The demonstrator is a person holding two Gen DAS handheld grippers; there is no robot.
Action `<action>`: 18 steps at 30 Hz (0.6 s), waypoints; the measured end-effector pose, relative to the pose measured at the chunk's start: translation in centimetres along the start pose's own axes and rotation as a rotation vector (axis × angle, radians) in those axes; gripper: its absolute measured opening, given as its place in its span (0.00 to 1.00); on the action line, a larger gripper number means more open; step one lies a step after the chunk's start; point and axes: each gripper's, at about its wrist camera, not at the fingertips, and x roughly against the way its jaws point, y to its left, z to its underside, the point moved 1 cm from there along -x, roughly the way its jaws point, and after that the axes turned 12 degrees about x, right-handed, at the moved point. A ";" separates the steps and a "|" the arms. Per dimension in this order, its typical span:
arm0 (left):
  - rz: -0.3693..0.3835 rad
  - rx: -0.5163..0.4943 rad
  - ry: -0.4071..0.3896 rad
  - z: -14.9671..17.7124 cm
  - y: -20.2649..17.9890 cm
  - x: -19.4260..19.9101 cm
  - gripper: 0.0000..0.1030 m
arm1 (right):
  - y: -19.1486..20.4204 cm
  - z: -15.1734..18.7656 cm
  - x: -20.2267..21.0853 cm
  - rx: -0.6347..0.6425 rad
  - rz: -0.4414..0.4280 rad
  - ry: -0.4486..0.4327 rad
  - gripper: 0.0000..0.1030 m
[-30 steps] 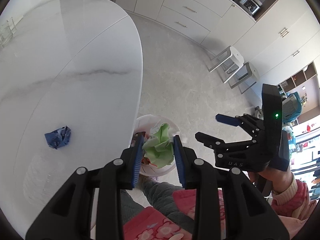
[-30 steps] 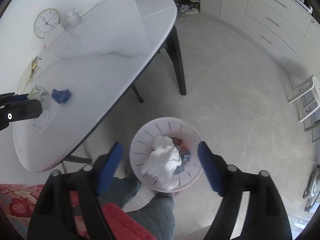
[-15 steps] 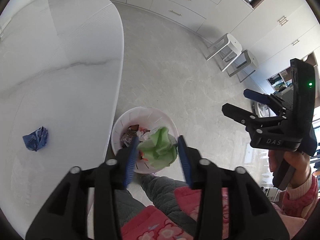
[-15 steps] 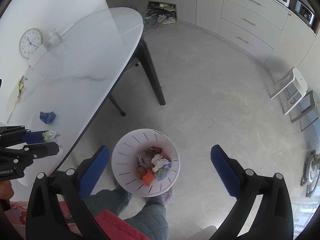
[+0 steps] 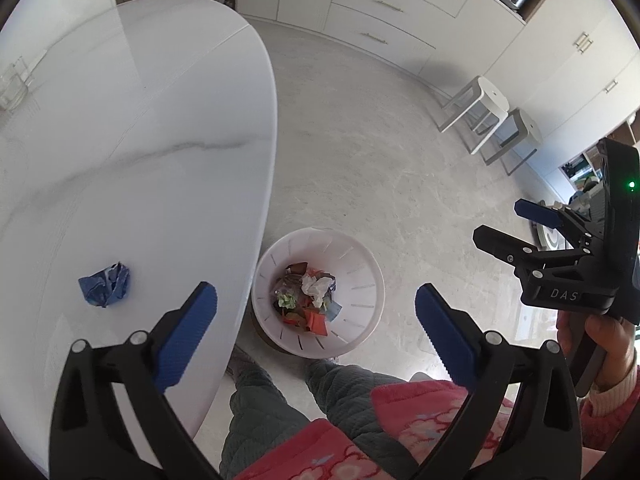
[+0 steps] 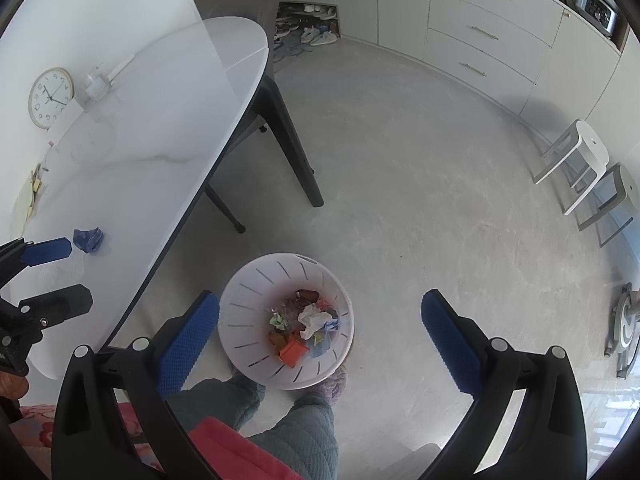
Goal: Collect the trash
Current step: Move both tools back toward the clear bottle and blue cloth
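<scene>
Both claws, left gripper (image 5: 316, 308) and right gripper (image 6: 320, 320), are wide open and empty, left jaws just opened. Bin (image 5: 362, 258) holds trash; blue wad (image 5: 105, 285) waits on table (image 5: 132, 140) at nine o'clock.

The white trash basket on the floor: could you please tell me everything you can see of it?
The white trash basket is round, looks like plastic, and has narrow slits down its flaring wall. It stands upright and open-topped on the grey floor, beside the table edge and just ahead of the person's feet. Crumpled scraps, white, green, orange and blue, lie on its bottom.
</scene>
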 end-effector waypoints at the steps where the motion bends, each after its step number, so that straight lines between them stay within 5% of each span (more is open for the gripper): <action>1: 0.000 0.010 -0.004 0.0 0.4 0.2 0.92 | 0.3 -0.1 0.0 0.003 -0.001 -0.001 0.98; 18: -0.079 0.210 -0.072 1.6 11.1 4.1 0.92 | 8.6 -4.1 -1.5 0.177 -0.071 0.005 0.98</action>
